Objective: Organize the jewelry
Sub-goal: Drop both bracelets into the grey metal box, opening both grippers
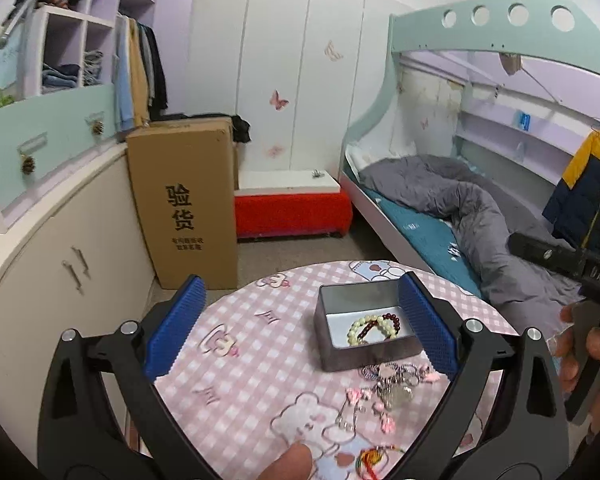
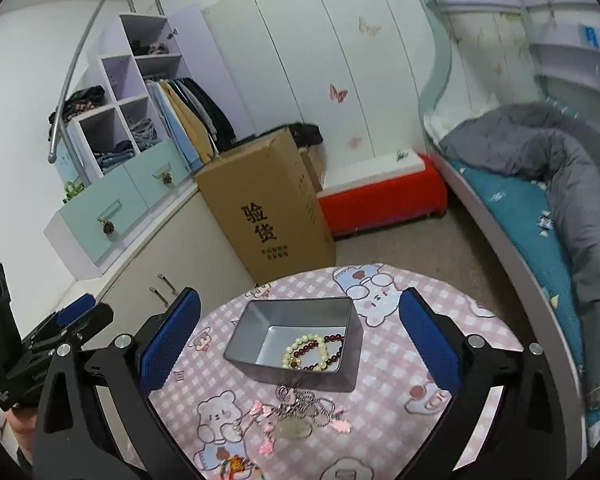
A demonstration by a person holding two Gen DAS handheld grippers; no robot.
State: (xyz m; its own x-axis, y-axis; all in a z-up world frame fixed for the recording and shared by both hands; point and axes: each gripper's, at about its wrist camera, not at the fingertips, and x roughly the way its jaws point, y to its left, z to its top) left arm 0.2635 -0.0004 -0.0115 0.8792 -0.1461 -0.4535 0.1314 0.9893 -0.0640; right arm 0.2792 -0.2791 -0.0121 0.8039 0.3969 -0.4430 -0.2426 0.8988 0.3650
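A grey metal tin (image 1: 342,354) (image 2: 240,346) stands open on the round pink checked table (image 1: 240,384) (image 2: 400,364). Inside it lie a pale bead bracelet (image 1: 360,326) (image 2: 300,346) and a dark red bead bracelet (image 1: 392,316) (image 2: 332,344). In front of the tin lies a tangled pile of chains with pink charms and a pale pendant (image 1: 392,388) (image 2: 296,416). A red and multicoloured cord piece (image 1: 374,458) (image 2: 234,464) lies at the near edge. My left gripper (image 1: 300,328) is open and empty above the table. My right gripper (image 2: 300,336) is open and empty above the tin.
A tall cardboard box (image 1: 184,200) (image 2: 268,208) stands on the floor beyond the table, beside white cabinets (image 1: 60,264). A red bench (image 1: 292,208) sits against the wall. A bunk bed with a grey duvet (image 1: 480,216) (image 2: 560,160) runs along the right.
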